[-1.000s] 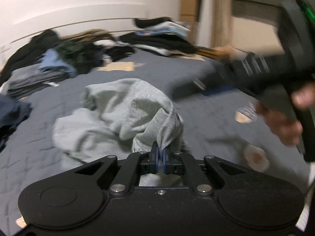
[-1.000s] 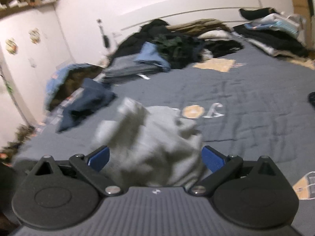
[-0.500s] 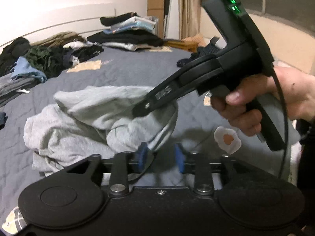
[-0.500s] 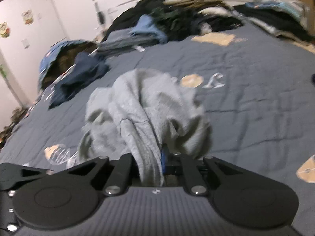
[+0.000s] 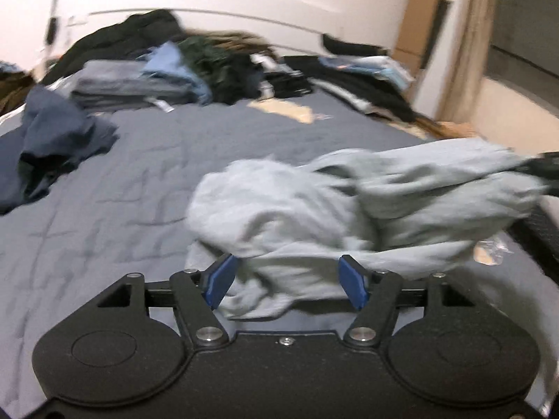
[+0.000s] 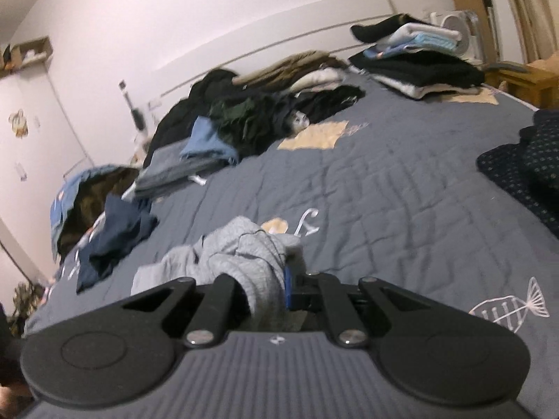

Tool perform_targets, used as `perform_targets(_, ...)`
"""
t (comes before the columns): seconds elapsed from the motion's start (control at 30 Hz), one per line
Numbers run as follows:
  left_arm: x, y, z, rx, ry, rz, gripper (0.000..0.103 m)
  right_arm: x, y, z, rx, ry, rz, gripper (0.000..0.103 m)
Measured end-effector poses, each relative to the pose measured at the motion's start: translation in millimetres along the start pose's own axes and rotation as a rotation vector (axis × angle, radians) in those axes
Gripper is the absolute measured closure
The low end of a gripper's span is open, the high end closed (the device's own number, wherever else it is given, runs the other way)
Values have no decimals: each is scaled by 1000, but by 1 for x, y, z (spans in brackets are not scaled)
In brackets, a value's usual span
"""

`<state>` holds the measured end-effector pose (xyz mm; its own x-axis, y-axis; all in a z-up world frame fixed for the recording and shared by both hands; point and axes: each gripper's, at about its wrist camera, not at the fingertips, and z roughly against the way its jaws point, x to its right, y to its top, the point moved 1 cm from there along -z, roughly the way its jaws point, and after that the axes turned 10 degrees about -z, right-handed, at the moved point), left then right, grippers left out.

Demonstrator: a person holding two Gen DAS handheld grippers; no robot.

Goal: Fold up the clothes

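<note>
A crumpled light grey garment (image 5: 349, 209) lies on the dark blue quilted bed, stretched toward the right where a black tool tip (image 5: 545, 167) holds its end. My left gripper (image 5: 284, 281) is open, its blue pads (image 5: 218, 281) on either side of a fold of the cloth without pinching it. In the right wrist view, my right gripper (image 6: 270, 291) is shut on a bunched fold of the grey garment (image 6: 237, 251), which rises between the fingers; the left pad is hidden by cloth.
A dark navy garment (image 5: 49, 143) lies at the left of the bed (image 6: 401, 188). Piles of clothes (image 6: 251, 118) line the headboard, with a folded stack (image 6: 415, 63) at the far right corner. A dotted dark garment (image 6: 524, 171) sits at the right edge.
My left gripper let go of the grey garment and opened wide. My right gripper closed on the garment and pulled it to the right, stretching it.
</note>
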<state>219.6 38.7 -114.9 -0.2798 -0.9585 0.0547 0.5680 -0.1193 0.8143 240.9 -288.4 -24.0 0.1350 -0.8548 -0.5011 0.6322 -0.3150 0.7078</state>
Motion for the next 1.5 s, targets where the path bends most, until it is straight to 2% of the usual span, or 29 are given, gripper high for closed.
perform_targets(0.1,-7,-5,-6,-32,-6,44,37,9,6,7,14,-8,-22,95)
perform_targets(0.2,-8,-6,-13,-49,-24,78,35,17,7,6,-12,-22,-15,95)
perform_targets(0.27,-11,-5,-16,-44,-31,106,30,24,4,-2,-39,-37,-22,95)
perform_targets(0.33,-14,-5,-18,-43,-63,168,30,28,1,-10,-60,-52,-22,95)
perform_targets(0.53,-12,10,-44,-79,-45,193,34,30,-7,-16,-91,-54,-13,95)
perform_targets(0.57,-12,12,-48,-85,-42,197,54,31,-7,-17,-91,-54,-16,95)
perform_targets(0.6,-11,15,-52,-91,-39,201,88,32,-7,-17,-92,-54,-19,95)
perform_targets(0.7,-7,18,-48,-83,-24,196,92,37,-4,-13,-80,-31,-63,95)
perform_targets(0.8,2,19,-15,-55,-36,153,93,39,3,-4,-54,8,-102,95)
perform_targets(0.9,16,15,35,-40,-97,102,94,43,10,7,-21,41,-143,95)
perform_targets(1.0,40,0,72,-82,-162,90,94,46,15,14,-7,44,-148,95)
perform_targets(1.1,68,-35,89,-193,-245,92,94,46,14,10,-64,6,-80,95)
perform_targets(1.17,91,-61,95,-273,-262,37,83,43,7,3,-127,-51,26,93)
perform_targets(1.2,101,-72,99,-295,-257,-16,70,43,2,-1,-154,-85,67,93)
perform_targets(1.3,105,-81,114,-259,-242,-84,61,50,-9,-13,-204,-177,108,90)
perform_targets(1.33,99,-75,117,-236,-232,-81,55,53,-9,-14,-206,-194,105,88)
perform_targets(1.5,70,-14,102,-85,-85,-206,26,53,-8,-10,-172,-179,115,81)
